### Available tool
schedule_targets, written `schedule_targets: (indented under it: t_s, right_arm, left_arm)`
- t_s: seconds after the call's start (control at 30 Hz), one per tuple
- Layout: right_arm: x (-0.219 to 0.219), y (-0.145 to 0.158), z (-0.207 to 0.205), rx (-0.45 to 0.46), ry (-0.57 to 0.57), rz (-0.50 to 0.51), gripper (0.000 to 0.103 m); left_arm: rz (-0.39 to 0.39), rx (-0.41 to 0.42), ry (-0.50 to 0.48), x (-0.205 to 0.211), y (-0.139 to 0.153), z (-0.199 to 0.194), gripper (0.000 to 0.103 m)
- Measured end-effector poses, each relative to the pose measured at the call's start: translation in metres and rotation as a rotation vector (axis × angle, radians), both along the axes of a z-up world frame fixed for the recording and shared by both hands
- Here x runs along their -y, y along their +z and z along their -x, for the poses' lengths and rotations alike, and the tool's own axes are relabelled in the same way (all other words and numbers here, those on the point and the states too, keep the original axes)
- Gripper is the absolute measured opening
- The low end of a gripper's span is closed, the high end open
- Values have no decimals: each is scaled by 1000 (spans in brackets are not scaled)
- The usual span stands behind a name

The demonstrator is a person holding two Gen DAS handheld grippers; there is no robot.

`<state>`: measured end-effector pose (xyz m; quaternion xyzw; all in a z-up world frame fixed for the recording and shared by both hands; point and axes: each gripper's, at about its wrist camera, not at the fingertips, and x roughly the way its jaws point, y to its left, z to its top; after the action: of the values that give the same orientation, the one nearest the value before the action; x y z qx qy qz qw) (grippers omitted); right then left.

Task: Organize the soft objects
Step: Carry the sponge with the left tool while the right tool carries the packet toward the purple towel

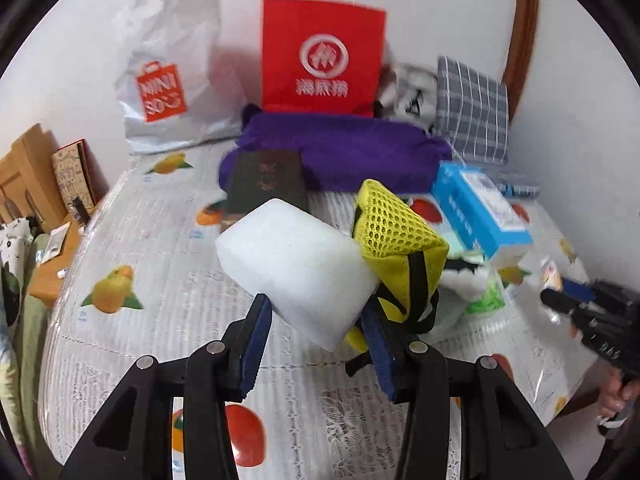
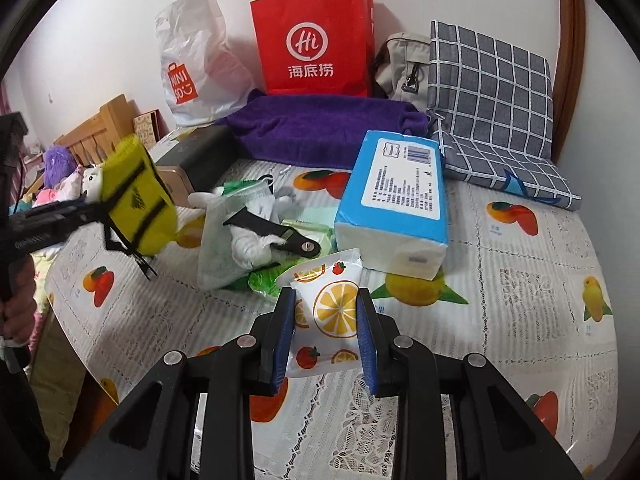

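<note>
My left gripper (image 1: 320, 316) is shut on a white foam block (image 1: 296, 268) and holds it above the table, with a yellow mesh pouch (image 1: 396, 228) with black straps against its right side. In the right wrist view the pouch (image 2: 136, 196) hangs at the left gripper's tip. My right gripper (image 2: 326, 312) is shut on a white fruit-print packet (image 2: 328, 312) just above the tablecloth. It shows at the right edge of the left wrist view (image 1: 568, 300).
A blue tissue pack (image 2: 396, 200), a clear bag with white items (image 2: 248, 228), a purple towel (image 2: 320, 128), a dark box (image 2: 196, 156), a grey checked cushion (image 2: 492, 96), a red paper bag (image 2: 316, 44), a Miniso bag (image 2: 192, 68) and a grey pouch (image 2: 404, 68) crowd the back of the table.
</note>
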<state>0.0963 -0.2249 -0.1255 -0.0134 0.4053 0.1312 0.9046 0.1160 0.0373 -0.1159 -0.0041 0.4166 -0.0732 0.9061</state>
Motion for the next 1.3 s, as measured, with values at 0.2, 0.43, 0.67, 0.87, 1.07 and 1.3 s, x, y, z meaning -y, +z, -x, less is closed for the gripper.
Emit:
schedule_targets:
  t_s: [0.2, 0.43, 0.67, 0.87, 1.07, 1.3]
  right_arm:
    - [3, -2, 0, -9, -5, -1, 30]
    - [9, 1, -2, -6, -18, -7, 30]
    - [8, 14, -13, 13, -18, -16, 30]
    - [4, 33, -34, 32, -10, -17, 30]
    - [4, 54, -68, 67, -32, -12, 30]
    - [2, 66, -117, 45, -26, -17, 30]
  left_arm:
    - [72, -87, -66, 34, -30, -13, 44]
    - [31, -76, -77, 46, -28, -16, 44]
    - [20, -47, -12, 18, -6, -17, 44]
    - [30, -13, 41, -4, 19, -28, 44]
    - [28, 2, 69, -14, 39, -54, 44]
    - [25, 21, 76, -18, 57, -93, 44]
